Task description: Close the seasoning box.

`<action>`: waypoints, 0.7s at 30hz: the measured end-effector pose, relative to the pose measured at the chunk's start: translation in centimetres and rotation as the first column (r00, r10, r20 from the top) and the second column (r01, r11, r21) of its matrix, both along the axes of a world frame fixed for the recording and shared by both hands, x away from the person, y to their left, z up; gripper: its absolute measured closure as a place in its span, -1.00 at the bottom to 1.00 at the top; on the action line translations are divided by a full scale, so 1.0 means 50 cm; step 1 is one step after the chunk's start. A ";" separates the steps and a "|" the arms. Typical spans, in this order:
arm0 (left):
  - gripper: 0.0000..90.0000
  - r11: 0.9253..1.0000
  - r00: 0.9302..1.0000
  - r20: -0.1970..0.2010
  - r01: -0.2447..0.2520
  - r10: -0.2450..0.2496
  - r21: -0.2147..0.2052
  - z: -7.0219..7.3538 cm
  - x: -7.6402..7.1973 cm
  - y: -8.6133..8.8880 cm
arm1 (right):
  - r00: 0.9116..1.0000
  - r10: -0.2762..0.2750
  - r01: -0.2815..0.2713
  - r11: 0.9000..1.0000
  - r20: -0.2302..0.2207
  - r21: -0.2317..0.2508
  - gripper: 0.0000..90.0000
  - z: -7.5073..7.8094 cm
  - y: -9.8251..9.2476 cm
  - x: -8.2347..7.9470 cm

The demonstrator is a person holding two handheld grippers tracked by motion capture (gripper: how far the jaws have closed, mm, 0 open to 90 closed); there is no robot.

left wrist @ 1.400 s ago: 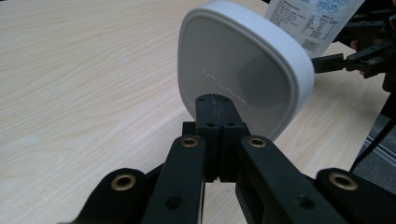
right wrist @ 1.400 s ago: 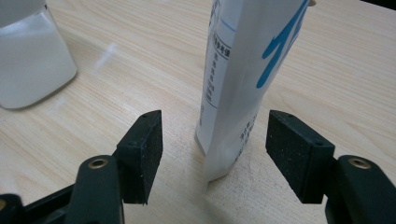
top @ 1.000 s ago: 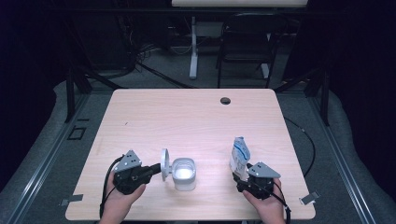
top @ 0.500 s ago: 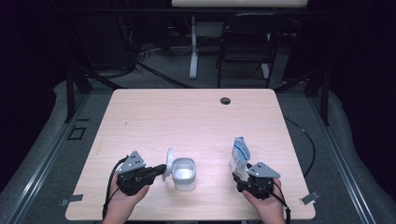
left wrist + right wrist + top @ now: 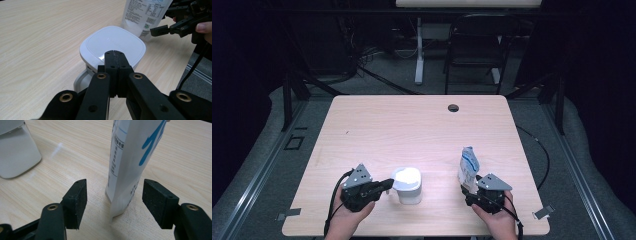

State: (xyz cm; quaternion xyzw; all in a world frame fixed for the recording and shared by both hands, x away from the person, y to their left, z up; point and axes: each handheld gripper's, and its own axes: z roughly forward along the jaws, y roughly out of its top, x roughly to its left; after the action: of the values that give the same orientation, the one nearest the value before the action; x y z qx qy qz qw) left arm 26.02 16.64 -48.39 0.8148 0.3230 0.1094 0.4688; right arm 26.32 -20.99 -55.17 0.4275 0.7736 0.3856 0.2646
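Two things sit near the table's (image 5: 362,130) front edge: a white lidded container (image 5: 407,184) at left, its lid down, with the left gripper (image 5: 114,53), jaws pressed together and empty, resting on the lid. At right stands an upright refill pouch (image 5: 127,162), soft, light and probably easy to tip, between the right gripper's (image 5: 113,201) spread jaws, pads clear; best pinched low across its flat faces.

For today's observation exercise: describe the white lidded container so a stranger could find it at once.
Start at the wooden table and look along its near edge. Left of centre stands the white container, squarish with rounded corners and a closed flat lid. Unlike the tall blue-printed pouch to its right, it is low and plain.
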 end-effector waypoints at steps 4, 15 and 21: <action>1.00 1.000 1.000 0.002 -0.006 0.006 0.005 0.001 0.001 0.004 | 1.000 0.000 0.000 1.000 0.004 0.006 -0.19 -0.001 0.002 0.000; 1.00 0.998 0.999 -0.002 -0.050 0.050 -0.025 0.005 0.010 0.036 | 1.000 0.001 -0.001 1.000 0.004 0.002 -0.19 -0.001 0.001 0.000; 1.00 0.996 0.996 -0.007 -0.088 0.088 -0.032 0.001 0.020 0.062 | 1.000 0.004 -0.004 1.000 0.000 -0.009 -0.19 -0.001 0.001 0.000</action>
State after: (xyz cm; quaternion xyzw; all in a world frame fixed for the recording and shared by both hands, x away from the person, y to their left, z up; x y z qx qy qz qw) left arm 27.01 19.72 -48.35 0.7923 0.3617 0.1223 0.4758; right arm 26.32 -20.94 -55.22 0.4247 0.7763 0.3826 0.2657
